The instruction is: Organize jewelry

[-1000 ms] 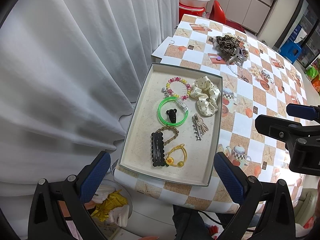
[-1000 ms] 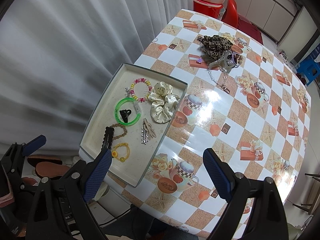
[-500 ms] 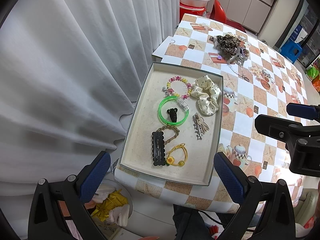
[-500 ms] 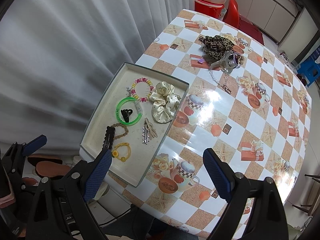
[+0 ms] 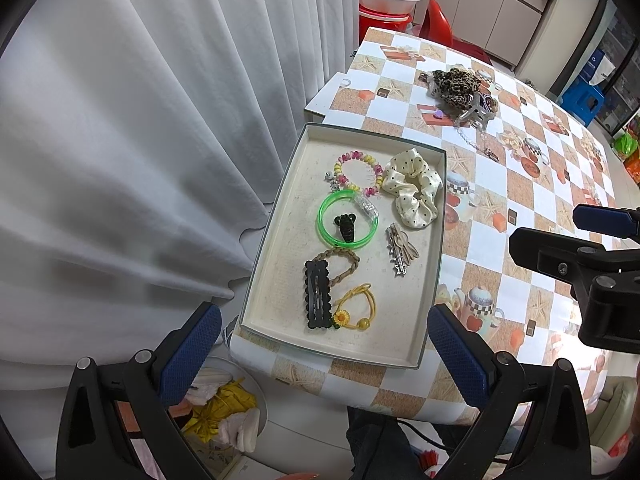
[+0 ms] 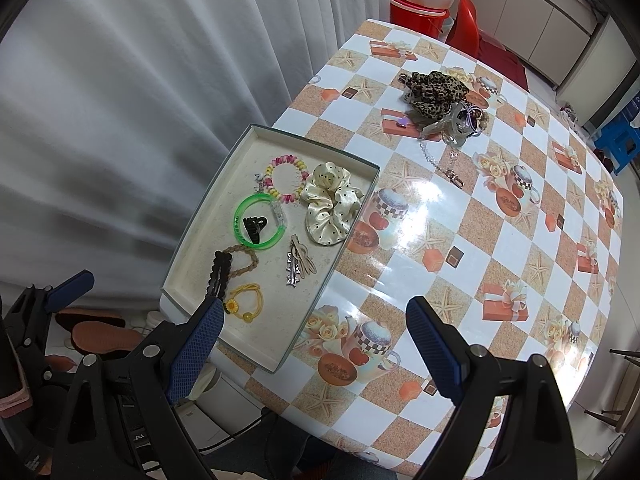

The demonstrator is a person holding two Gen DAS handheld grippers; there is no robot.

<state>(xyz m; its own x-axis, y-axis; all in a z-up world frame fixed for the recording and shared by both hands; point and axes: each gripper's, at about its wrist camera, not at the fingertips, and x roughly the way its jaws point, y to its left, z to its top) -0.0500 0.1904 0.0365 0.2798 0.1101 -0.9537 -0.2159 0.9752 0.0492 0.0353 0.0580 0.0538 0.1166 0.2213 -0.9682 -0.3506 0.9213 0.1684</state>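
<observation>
- Left gripper [image 5: 324, 346] and right gripper [image 6: 314, 338]: jaws spread wide, empty, raised above the desk's [image 6: 480, 240] near edge; compared with a second ago, both views are nearly unchanged.
- Ahead of the left gripper: tray [image 5: 264, 248] with a green bangle [image 5: 347, 220], cream scrunchie [image 5: 414, 192] and black clip [image 5: 318, 294].
- Farther ahead: leopard scrunchie [image 6: 434, 90] lying on the desk.
- Left view alone shows the right gripper from the side.

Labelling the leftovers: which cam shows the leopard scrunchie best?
Right wrist. The leopard scrunchie is bigger and sharper there, lying on the tablecloth outside the tray, with a clear claw clip against it. Left wrist shows it smaller, near the far edge, still unobstructed.
</observation>
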